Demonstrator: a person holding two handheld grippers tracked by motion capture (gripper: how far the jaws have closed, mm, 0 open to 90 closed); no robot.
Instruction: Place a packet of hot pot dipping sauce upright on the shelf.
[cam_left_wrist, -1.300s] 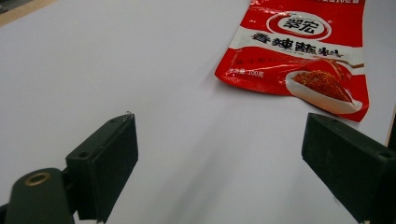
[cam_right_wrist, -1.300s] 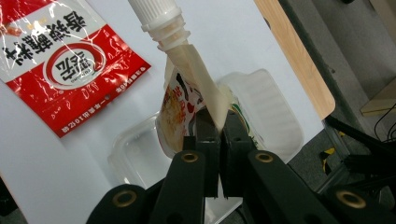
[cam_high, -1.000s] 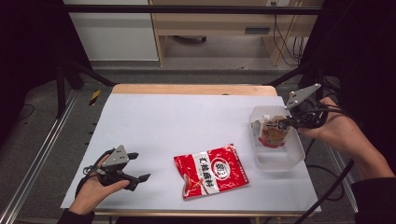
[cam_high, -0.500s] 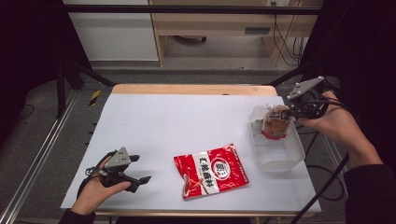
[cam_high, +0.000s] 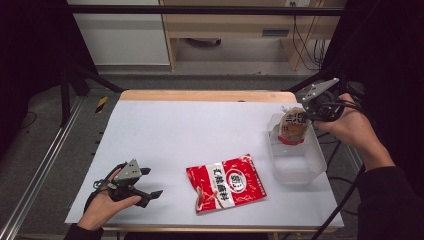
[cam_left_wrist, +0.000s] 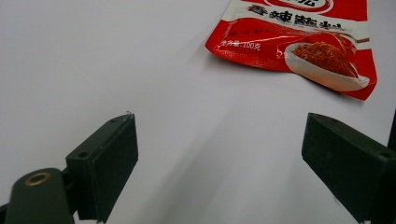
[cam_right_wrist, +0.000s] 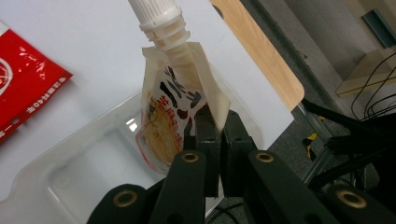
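At the left side of the white worktop (cam_high: 200, 130), the left claw (cam_high: 150, 186) rests low on the surface in the person's hand, its jaws standing wide apart with nothing between them. I judge it is only waiting there, because it points toward the red sachet (cam_high: 226, 183) and could take it when the other hand is free. In the left gripper view the same red sachet (cam_left_wrist: 299, 42) lies flat on the worktop, well ahead of the open jaws and not touching them.

The sachet carries large white Chinese characters and a round emblem in the middle; near its edge a small print seems to read "100" with a unit, and there is a picture of a white dish with red-brown flakes. I cannot read the characters with confidence.

Further right stands a clear plastic tray (cam_high: 296, 165), near the right edge of the worktop. The right claw (cam_high: 303, 114) is closed on the side seam of a spout pouch (cam_high: 291, 129), which hangs above the far end of the tray with its lower part toward it. Holding it by the flat seam lets the soft body hang free, probably so it can go down into the tray. In the right gripper view the spout pouch (cam_right_wrist: 173, 116) shows a white screw cap, black brush-style characters and a yellowish food picture; the wording is not legible to me.
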